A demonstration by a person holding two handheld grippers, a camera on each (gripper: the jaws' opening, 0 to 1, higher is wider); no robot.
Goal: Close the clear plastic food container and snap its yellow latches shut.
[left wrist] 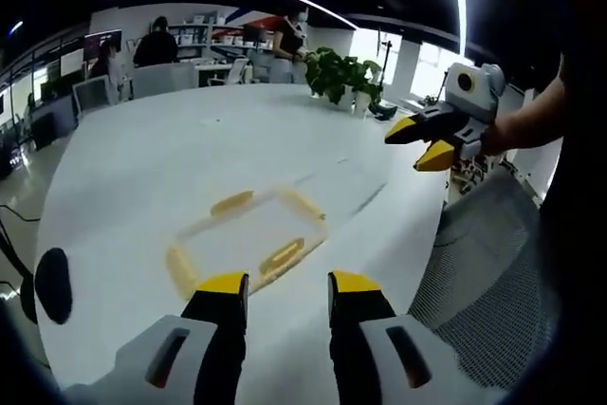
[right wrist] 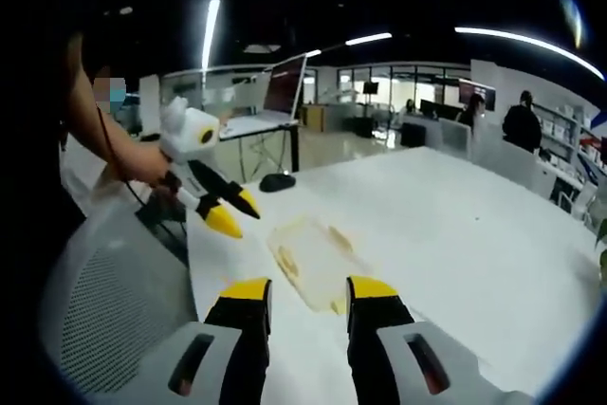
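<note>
Clear container (left wrist: 248,239) with yellow latches (left wrist: 283,255) lies mid-frame on white table (left wrist: 142,168), contents indiscernible, lid state unclear. Left gripper (left wrist: 285,284) and right gripper (right wrist: 305,289): jaws parted, grasping nothing, hovering short of it.

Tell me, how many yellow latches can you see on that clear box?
3 on the container: far long side, near long side, left short end. A fourth, at the right end, may be hidden.

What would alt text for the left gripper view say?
A clear container with yellow latches lies on a white table, just beyond the open left gripper. The right gripper hovers open at right, above a mesh chair.
</note>
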